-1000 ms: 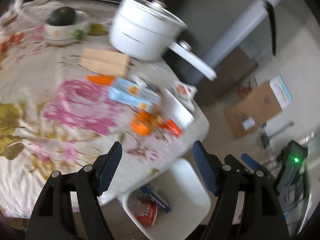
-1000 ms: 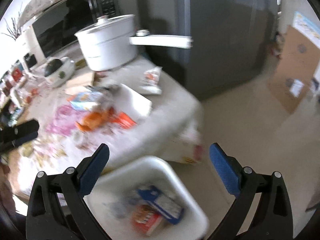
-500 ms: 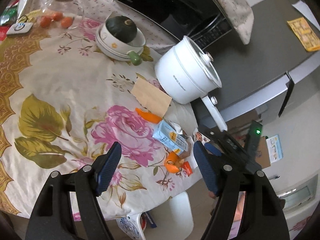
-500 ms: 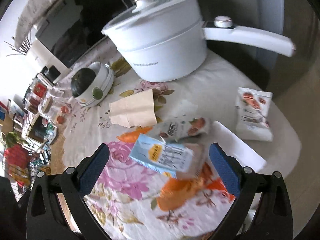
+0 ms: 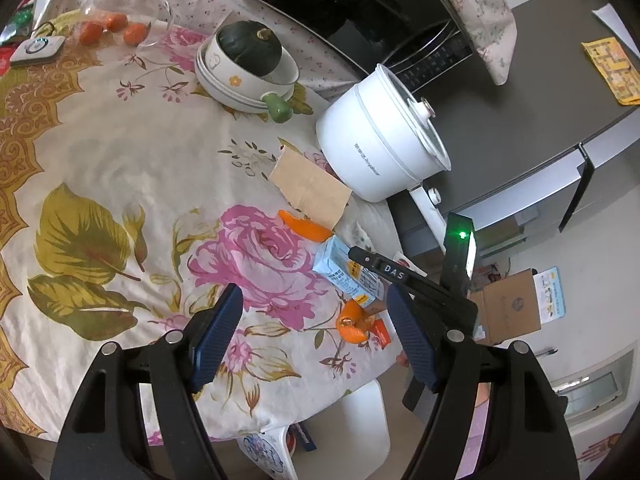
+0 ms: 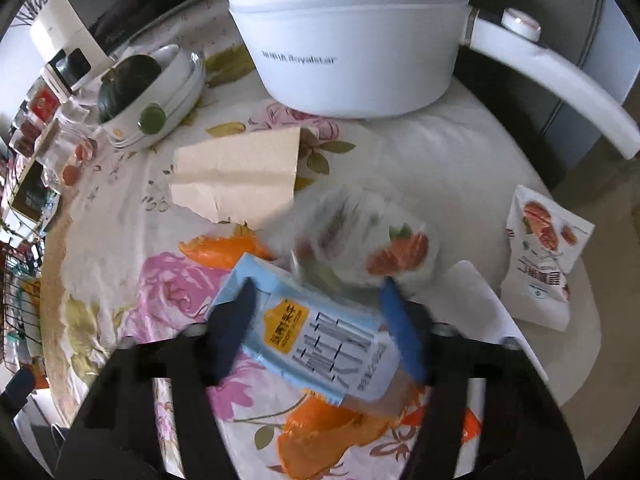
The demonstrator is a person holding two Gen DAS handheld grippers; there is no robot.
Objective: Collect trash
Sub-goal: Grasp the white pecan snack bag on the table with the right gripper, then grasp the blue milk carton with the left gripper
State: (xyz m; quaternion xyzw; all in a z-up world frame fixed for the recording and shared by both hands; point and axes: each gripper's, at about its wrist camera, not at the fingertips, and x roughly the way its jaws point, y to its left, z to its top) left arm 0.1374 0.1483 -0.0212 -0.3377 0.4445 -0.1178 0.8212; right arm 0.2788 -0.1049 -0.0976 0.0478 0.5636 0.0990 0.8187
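Observation:
A light blue drink carton lies on the flowered tablecloth among orange peel, a clear crumpled wrapper and a brown paper piece. My right gripper is low over the carton, jaws open to either side of it; whether the pads touch it I cannot tell. The carton also shows in the left wrist view, with the right gripper's body over it. My left gripper is open and empty, held high above the table. A white bin stands below the table edge.
A white electric pot with a long handle stands behind the trash. Stacked bowls hold a dark squash. A glass jar stands far left. A white snack packet and white paper lie near the table's right edge.
My right gripper moved from over the bin to the table, came down onto the blue carton and narrowed its jaws around it. My left gripper rose and pulled back.

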